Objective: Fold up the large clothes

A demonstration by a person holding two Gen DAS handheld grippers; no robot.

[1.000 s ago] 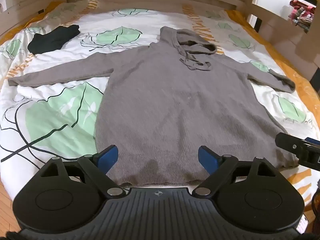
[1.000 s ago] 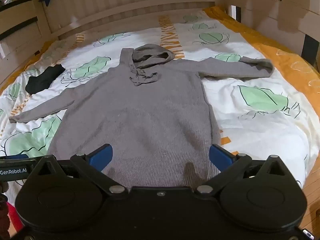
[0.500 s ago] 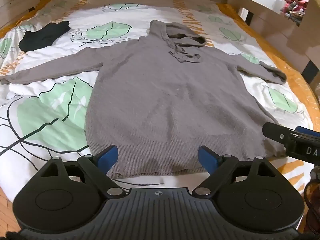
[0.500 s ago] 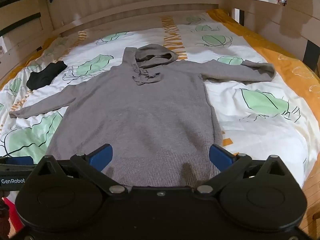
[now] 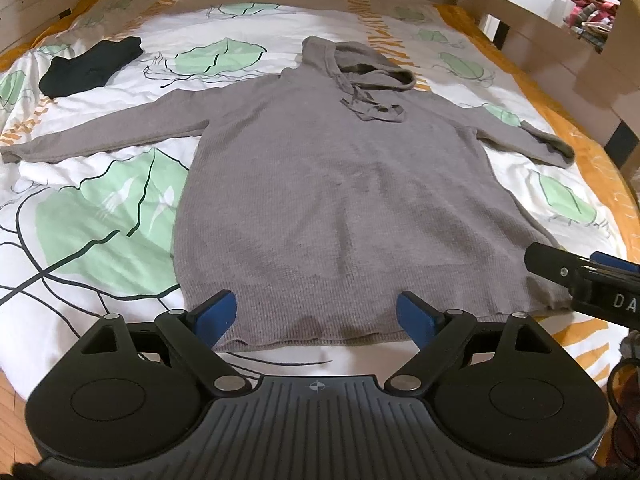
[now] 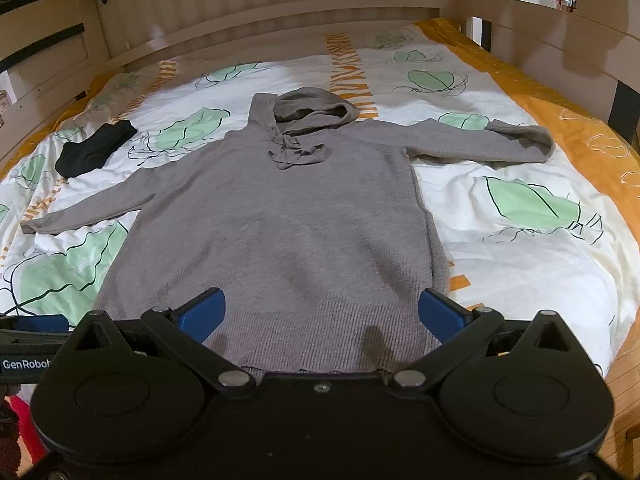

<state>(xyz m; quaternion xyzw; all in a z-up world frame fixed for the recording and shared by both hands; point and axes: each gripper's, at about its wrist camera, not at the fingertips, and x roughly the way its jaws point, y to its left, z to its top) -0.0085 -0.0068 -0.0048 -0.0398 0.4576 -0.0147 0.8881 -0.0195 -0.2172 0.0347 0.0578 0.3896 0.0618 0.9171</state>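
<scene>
your left gripper (image 5: 316, 314) hangs over the near hem of the grey hooded sweater (image 5: 336, 200), blue fingers (image 5: 216, 314) spread wide and holding nothing. your right gripper (image 6: 320, 314) sits the same way over the hem's right part, fingers (image 6: 440, 314) wide apart and empty; its dark body also shows at the right edge of the left wrist view. the bed (image 6: 520, 280) ends just below both grippers, with wooden floor at the lower corners. a wooden headboard (image 6: 280, 4) closes the far end and a wooden rail (image 6: 560, 44) runs along the right side. open printed sheet lies left and right of the sweater's body, wider on the right in the right wrist view. the sweater lies flat, front up, hood (image 6: 312, 110) toward the headboard and folded to one side, drawstrings loose on the chest. both sleeves stretch outward (the right cuff (image 6: 528, 140) is turned over on itself near the orange border). the hem is slightly wavy. a black folded garment (image 5: 88, 66) lies well apart, at the far left of the sheet.
</scene>
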